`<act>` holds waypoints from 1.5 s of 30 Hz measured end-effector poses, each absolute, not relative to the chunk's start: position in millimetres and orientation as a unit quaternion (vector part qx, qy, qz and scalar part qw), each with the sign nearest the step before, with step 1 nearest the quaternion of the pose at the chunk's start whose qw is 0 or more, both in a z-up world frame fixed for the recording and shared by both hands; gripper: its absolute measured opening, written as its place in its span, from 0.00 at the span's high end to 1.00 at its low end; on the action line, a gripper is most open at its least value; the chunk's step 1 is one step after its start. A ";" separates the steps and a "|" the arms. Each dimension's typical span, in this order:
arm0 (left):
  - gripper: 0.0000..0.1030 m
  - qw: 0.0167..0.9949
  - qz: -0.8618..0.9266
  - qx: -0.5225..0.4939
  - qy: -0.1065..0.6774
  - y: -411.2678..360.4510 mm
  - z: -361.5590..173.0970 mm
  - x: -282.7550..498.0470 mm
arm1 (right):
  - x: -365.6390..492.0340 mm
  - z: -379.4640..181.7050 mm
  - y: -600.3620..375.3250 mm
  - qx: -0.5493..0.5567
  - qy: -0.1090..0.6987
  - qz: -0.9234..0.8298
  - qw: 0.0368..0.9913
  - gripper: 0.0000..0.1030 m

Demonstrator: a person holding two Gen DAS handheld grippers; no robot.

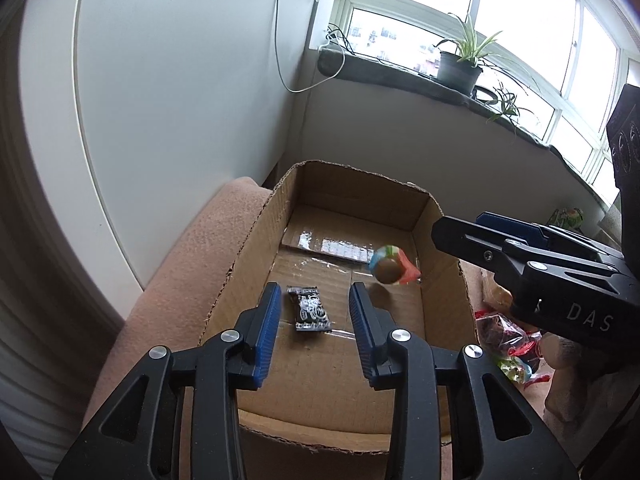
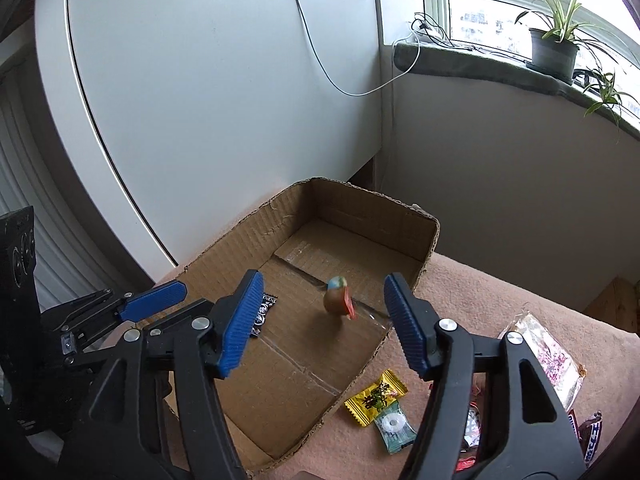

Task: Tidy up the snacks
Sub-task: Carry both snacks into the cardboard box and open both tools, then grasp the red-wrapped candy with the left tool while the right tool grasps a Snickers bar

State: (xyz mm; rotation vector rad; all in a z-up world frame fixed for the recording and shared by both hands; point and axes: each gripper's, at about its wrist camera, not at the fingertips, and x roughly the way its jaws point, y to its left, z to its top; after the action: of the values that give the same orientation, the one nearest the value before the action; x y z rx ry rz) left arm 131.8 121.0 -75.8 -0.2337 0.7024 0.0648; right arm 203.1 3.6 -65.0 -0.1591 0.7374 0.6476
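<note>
An open cardboard box [image 1: 256, 240] [image 2: 240, 240] stands on a pink blanket. A black-wrapped snack [image 1: 310, 309] [image 2: 262, 314] lies on its floor. A small colourful wrapped snack [image 1: 388, 266] [image 2: 338, 298] is blurred in mid-air just above the box floor, held by neither gripper. My left gripper [image 1: 314, 320] is open and empty above the box's near left part, its fingers either side of the black snack. My right gripper [image 2: 324, 320] [image 1: 456, 234] is open and empty above the box's right side.
Loose snacks lie on the blanket [image 2: 500, 292] right of the box: a yellow packet [image 2: 374, 398], a green mint packet [image 2: 394, 428], a clear pink packet [image 2: 550, 356], red wrappers [image 1: 502, 330]. A white cabinet [image 2: 220, 100] stands behind; potted plants [image 1: 460, 64] sit on the windowsill.
</note>
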 end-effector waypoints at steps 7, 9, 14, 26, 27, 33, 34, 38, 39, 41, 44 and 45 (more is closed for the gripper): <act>0.67 0.935 0.032 -0.119 0.332 119.7 -65.5 123.9 | 191.5 -51.7 -13.7 -0.069 0.342 0.304 0.887 0.36; 0.67 0.937 0.030 -0.116 0.329 116.4 -61.9 120.3 | 185.5 -47.5 -21.1 -0.067 0.337 0.302 0.889 0.36; 0.67 0.940 0.018 -0.114 0.320 104.4 -54.6 109.0 | 165.6 -35.2 -46.8 -0.059 0.323 0.297 0.897 0.31; 0.67 0.944 -0.031 -0.114 0.307 68.1 -43.3 74.0 | 116.3 -14.7 -163.9 -0.026 0.302 0.214 0.929 0.31; 0.65 0.944 -0.036 -0.113 0.308 63.7 -43.4 71.1 | 112.7 -14.0 -174.4 -0.021 0.302 0.206 0.931 0.31; 0.58 0.941 -0.075 -0.115 0.309 37.1 -46.5 57.7 | 90.6 -15.0 -224.2 0.006 0.302 0.162 0.939 0.31; 0.58 0.940 -0.082 -0.114 0.311 31.5 -47.8 55.4 | 88.0 -15.7 -229.3 0.005 0.302 0.155 0.941 0.31; 0.58 0.935 -0.108 -0.112 0.318 10.6 -53.1 53.9 | 81.9 -20.4 -247.3 -0.004 0.305 0.132 0.943 0.31; 0.58 0.934 -0.114 -0.111 0.321 5.7 -54.8 55.0 | 82.2 -21.6 -252.7 -0.003 0.308 0.127 0.943 0.31; 0.58 0.930 -0.124 -0.111 0.327 -3.2 -58.3 58.6 | 81.0 -25.4 -262.2 -0.003 0.313 0.116 0.943 0.31; 0.58 0.926 -0.135 -0.108 0.336 -16.7 -63.6 63.8 | 81.9 -32.6 -275.6 -0.005 0.320 0.099 0.942 0.31; 0.58 0.924 -0.141 -0.105 0.338 -21.3 -64.6 65.6 | 82.9 -34.6 -279.6 -0.005 0.322 0.096 0.942 0.31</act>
State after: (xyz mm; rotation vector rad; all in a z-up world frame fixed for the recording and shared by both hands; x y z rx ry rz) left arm 65.6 -21.3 -64.6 -0.2164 0.6936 -0.2900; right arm 82.9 -279.6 -34.6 -0.0095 0.6577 0.1956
